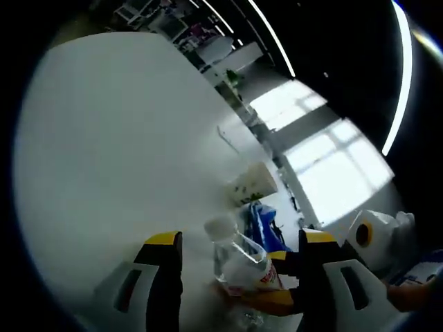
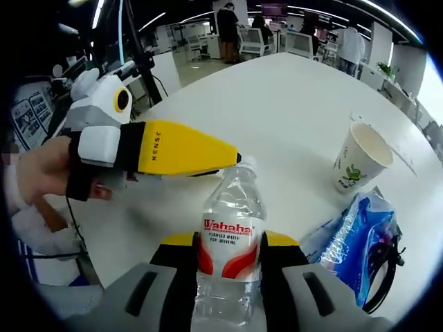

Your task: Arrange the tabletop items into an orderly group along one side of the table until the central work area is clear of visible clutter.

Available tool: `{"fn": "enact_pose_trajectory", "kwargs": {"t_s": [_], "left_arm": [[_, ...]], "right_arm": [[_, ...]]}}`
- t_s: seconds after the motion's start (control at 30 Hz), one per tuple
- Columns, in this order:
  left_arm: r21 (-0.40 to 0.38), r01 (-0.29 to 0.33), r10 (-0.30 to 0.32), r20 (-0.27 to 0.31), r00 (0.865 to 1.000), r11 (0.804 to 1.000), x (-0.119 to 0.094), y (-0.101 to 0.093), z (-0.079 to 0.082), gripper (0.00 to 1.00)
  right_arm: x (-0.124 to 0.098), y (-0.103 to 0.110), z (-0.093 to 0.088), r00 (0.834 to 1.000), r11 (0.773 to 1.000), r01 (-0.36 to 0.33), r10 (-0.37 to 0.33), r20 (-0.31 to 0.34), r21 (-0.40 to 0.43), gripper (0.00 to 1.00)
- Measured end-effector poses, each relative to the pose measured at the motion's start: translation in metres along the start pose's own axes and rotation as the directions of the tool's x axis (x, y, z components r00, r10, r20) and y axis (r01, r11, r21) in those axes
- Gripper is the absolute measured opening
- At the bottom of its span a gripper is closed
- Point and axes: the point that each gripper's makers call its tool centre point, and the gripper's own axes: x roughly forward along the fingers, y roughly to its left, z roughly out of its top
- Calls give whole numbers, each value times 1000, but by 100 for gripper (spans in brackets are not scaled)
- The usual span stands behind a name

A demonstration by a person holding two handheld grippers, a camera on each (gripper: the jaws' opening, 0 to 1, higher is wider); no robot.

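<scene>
A clear water bottle point(image 2: 229, 232) with a red-and-white label stands upright between my right gripper's point(image 2: 228, 241) jaws, which are shut on its body. In the left gripper view the same bottle point(image 1: 239, 263) leans between my left gripper's point(image 1: 241, 238) widely open jaws, touching neither. The right gripper's yellow jaws point(image 1: 277, 296) hold it from below there. The left gripper point(image 2: 183, 149), held by a hand, reaches in from the left, its yellow tips close to the bottle's cap.
A paper cup point(image 2: 360, 164) with a green print stands on the white table point(image 2: 291, 90). A blue plastic packet point(image 2: 356, 245) lies near it beside a black cord point(image 2: 387, 273). Both also appear beyond the bottle: cup point(image 1: 252, 183), packet point(image 1: 263, 225). People stand far off.
</scene>
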Motion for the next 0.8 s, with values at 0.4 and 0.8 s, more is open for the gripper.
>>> {"fn": "enact_pose_trajectory", "kwargs": {"t_s": [0.4, 0.8], "left_arm": [[-19, -9, 9, -21, 1000, 1000, 9, 2, -8, 52], [-9, 19, -19, -27, 999, 1000, 15, -4, -9, 31]], "right_arm": [[-7, 5, 1, 998, 1000, -20, 20, 56, -15, 31], [-16, 20, -4, 996, 999, -29, 32, 88, -35, 31]]}}
